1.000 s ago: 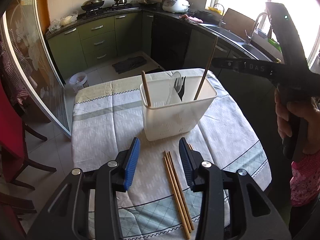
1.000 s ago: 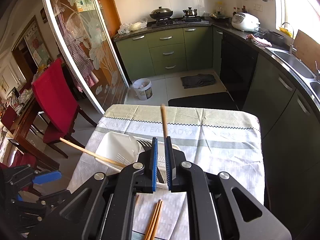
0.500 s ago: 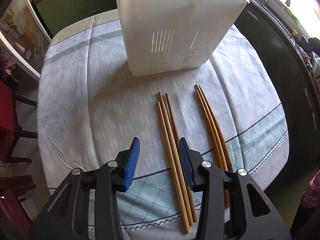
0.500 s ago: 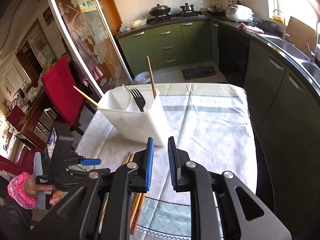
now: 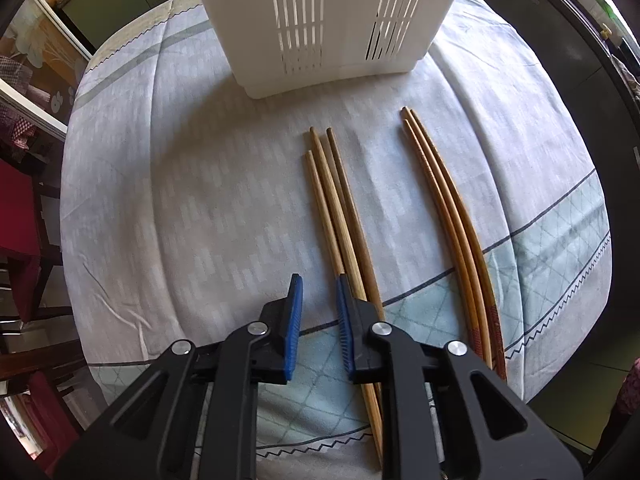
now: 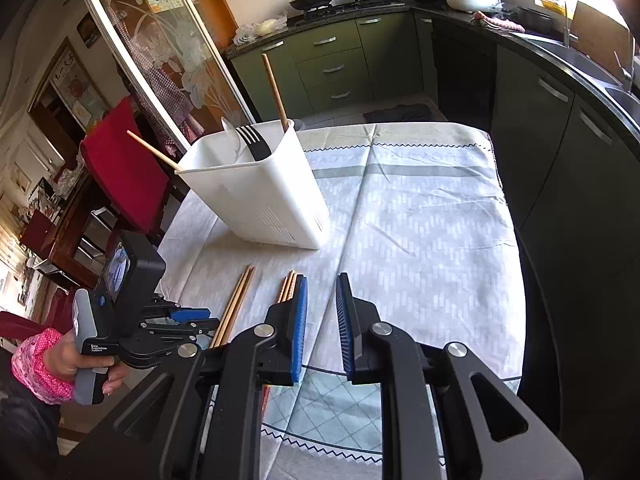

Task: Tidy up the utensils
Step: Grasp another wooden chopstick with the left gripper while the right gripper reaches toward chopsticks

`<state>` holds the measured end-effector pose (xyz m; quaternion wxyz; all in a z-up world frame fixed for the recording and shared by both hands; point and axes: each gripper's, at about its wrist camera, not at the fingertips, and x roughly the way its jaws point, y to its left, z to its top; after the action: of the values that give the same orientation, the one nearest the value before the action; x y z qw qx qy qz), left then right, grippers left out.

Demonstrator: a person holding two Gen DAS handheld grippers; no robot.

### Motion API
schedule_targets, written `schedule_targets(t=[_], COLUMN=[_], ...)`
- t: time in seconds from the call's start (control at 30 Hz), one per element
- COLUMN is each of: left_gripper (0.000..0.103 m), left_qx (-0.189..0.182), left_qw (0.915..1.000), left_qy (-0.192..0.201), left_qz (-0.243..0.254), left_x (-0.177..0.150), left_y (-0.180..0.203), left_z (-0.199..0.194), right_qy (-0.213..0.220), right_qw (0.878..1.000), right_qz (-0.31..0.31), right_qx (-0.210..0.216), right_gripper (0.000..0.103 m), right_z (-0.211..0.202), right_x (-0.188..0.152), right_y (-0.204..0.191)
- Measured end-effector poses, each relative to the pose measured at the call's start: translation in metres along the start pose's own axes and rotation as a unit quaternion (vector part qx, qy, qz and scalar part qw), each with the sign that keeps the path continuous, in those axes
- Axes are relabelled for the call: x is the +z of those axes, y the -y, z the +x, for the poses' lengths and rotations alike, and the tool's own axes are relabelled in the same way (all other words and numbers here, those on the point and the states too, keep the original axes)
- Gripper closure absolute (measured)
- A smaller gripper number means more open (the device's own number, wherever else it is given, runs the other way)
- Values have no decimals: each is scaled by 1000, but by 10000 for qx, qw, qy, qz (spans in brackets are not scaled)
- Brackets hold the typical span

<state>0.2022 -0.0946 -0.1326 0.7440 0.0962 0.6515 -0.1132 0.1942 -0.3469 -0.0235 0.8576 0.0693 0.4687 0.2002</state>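
Black hand-held gripper point(image 5: 318, 312), blue ribbed pads point(image 5: 295, 312), silver screws; pink dotted sleeve point(image 6: 38, 364).

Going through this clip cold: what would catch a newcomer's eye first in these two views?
First the white slotted utensil holder on the patterned tablecloth, with a black fork and two chopsticks poking out. Then two bundles of three wooden chopsticks on the cloth in front of it: a paler bundle and a darker bundle. The left gripper hangs low just beside the paler bundle, nothing between its blue pads.
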Motion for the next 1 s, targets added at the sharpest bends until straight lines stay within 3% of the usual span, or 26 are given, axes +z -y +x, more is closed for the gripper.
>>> schedule_targets(t=[0.4,0.63,0.77,1.0], left_gripper=[88,96,97,97], left_qx=[-49,-74,-39,-10], left_qw=[9998,9999,9999,9954], left_qy=[-160,-131,112,923], left_qz=[65,57,-39,-261], left_x=[3,11,9,0], left_y=[14,9,-10,-36], left_z=[11,17,5,-42], right_qy=[-157,-461,-847,-1678], right_qw=[9999,9988,9956,9845], right_qz=[-38,-190,-392,-510], right_qx=[4,-2,-76,-16], right_gripper=[80,80,80,80], right_z=[9,28,52,113], right_x=[-3,-10,-19,-36], right_y=[-5,-15,-27,-46])
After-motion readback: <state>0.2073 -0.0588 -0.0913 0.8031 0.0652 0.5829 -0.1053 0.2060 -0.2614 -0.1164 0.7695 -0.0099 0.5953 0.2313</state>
